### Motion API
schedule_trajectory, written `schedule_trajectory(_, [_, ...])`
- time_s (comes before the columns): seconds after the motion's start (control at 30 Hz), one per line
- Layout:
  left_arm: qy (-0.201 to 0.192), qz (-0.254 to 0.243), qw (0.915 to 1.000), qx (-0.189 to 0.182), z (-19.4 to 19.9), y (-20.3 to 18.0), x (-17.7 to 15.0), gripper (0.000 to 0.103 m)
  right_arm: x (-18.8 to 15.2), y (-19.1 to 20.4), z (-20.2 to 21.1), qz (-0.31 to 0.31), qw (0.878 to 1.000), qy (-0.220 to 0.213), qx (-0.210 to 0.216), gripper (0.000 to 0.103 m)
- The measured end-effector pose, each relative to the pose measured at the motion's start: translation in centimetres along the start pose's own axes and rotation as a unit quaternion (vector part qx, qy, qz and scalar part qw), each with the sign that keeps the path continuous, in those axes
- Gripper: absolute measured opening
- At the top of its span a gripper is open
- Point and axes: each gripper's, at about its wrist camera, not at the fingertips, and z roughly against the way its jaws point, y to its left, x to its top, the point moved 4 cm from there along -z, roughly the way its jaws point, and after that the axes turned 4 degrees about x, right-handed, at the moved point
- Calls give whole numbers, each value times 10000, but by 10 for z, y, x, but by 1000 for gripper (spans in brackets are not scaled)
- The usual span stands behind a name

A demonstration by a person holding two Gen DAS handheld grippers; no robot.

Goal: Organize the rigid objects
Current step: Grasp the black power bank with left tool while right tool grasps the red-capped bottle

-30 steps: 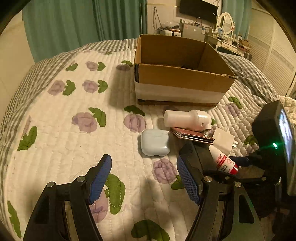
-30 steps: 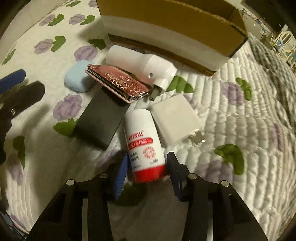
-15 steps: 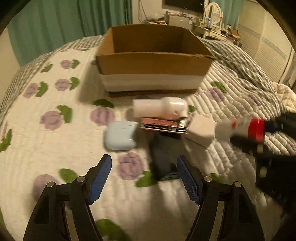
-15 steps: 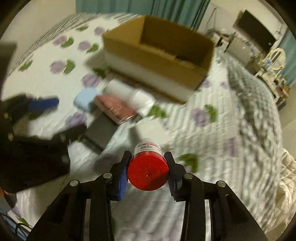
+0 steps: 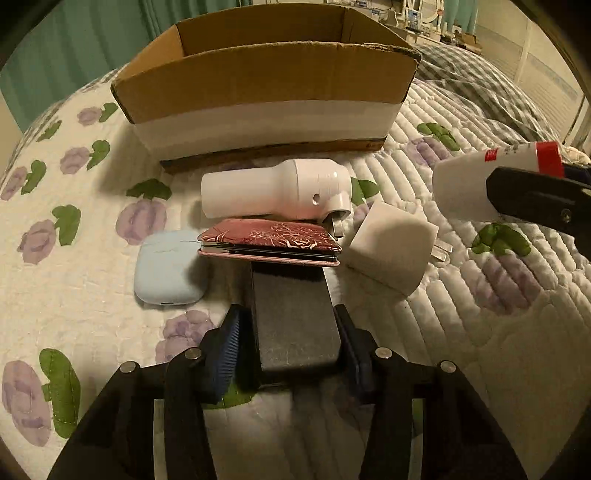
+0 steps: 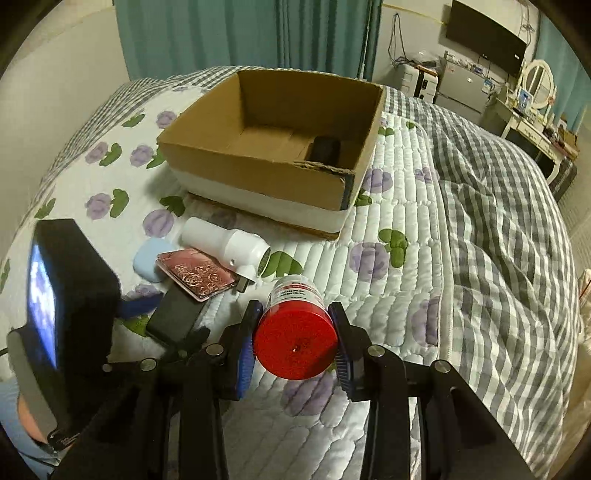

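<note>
My left gripper (image 5: 291, 343) is closed around a black flat block (image 5: 293, 317) that lies on the bed, its far end under a red patterned case (image 5: 269, 242). My right gripper (image 6: 295, 338) is shut on a white bottle with a red cap (image 6: 295, 338), held in the air; it also shows in the left wrist view (image 5: 480, 184). An open cardboard box (image 6: 258, 173) sits further back on the quilt, with one dark object (image 6: 325, 149) inside. A white nozzle-shaped device (image 5: 277, 192), a light blue earbud case (image 5: 168, 273) and a white charger (image 5: 391, 251) lie in front of the box.
The flowered quilt (image 5: 74, 295) covers the bed; a grey checked blanket (image 6: 498, 221) lies bunched to the right. Teal curtains (image 6: 240, 33) and a dresser with a mirror (image 6: 535, 96) stand beyond the bed.
My right gripper has lifted the red-capped bottle off the quilt and holds it raised. My left gripper has moved forward to the black block and closed in around it.
</note>
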Motion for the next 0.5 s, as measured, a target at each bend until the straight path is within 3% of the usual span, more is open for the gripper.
schedule_trajectory(0.27, [-185,-1,9997,-153,28,3,-2,40,2,1,5,-2,10000,-45,-72,36])
schedule_trajectory(0.5, [-815,-65,9963,-282,81,7,6,39,15,7,35,24,9991,-348,-222,36])
